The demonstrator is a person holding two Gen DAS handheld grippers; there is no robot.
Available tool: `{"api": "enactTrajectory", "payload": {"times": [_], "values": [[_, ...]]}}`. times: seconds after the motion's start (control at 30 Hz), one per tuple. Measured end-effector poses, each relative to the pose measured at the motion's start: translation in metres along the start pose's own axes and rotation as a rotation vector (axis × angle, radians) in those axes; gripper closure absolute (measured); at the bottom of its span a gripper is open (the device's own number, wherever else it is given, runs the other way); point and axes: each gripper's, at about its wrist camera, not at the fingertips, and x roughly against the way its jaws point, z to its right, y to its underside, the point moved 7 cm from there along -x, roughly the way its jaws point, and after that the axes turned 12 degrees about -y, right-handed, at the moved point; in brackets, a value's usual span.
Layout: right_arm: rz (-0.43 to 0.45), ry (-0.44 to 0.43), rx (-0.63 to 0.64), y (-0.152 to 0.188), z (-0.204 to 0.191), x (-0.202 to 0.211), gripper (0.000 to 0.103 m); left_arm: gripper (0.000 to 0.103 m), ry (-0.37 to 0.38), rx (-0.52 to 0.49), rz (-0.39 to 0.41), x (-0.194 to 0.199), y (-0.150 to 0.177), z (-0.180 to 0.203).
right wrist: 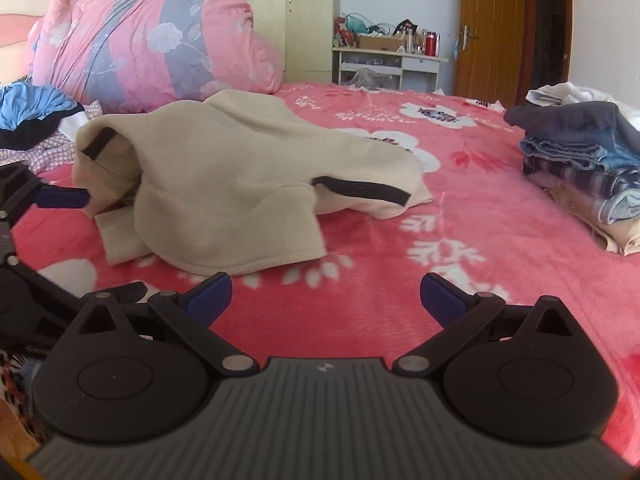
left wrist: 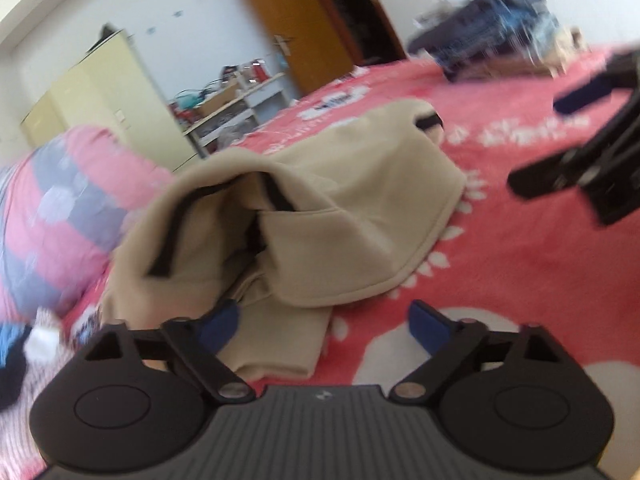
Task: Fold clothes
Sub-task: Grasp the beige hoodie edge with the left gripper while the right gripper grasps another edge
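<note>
A beige fleece top (left wrist: 340, 208) with black trim lies crumpled on the red flowered blanket (left wrist: 520, 280). My left gripper (left wrist: 326, 326) is open right at its near corner. A flap of the beige cloth lies between the jaws, and the pads do not press it. In the right wrist view the beige top (right wrist: 224, 184) sits ahead and to the left. My right gripper (right wrist: 326, 300) is open over bare blanket (right wrist: 440, 216) with nothing between its fingers. One blue pad (right wrist: 64, 199) of the left gripper reaches the garment's left end. The right gripper (left wrist: 560, 138) shows open at the far right.
A stack of folded clothes (right wrist: 580, 172) stands at the right of the bed. A rolled pink and grey duvet (right wrist: 152, 40) lies behind the top. Loose unfolded clothes (right wrist: 36, 120) are heaped at the left. A wardrobe, a cluttered shelf (right wrist: 388, 60) and a wooden door stand beyond.
</note>
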Motion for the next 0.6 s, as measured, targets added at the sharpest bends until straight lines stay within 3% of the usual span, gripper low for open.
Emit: {"api": "enactTrajectory", "payload": {"times": [0.1, 0.2, 0.27, 0.47, 0.6], "values": [[0.012, 0.011, 0.028, 0.003, 0.008, -0.001, 0.01, 0.044, -0.024, -0.041, 0.004, -0.018, -0.003, 0.008], [0.007, 0.002, 0.022, 0.006, 0.014, -0.007, 0.026, 0.067, -0.032, 0.031, 0.009, -0.026, -0.014, -0.003], [-0.001, -0.001, 0.027, 0.005, 0.017, -0.014, 0.033, 0.068, -0.027, 0.108, 0.02, -0.027, -0.025, -0.018], [0.028, -0.073, 0.115, -0.014, 0.002, -0.035, 0.033, 0.066, -0.021, 0.332, 0.06, -0.037, -0.059, -0.073], [0.076, -0.144, 0.181, -0.035, -0.021, -0.061, 0.034, 0.066, -0.018, 0.4, 0.052, -0.056, -0.072, -0.096]]}}
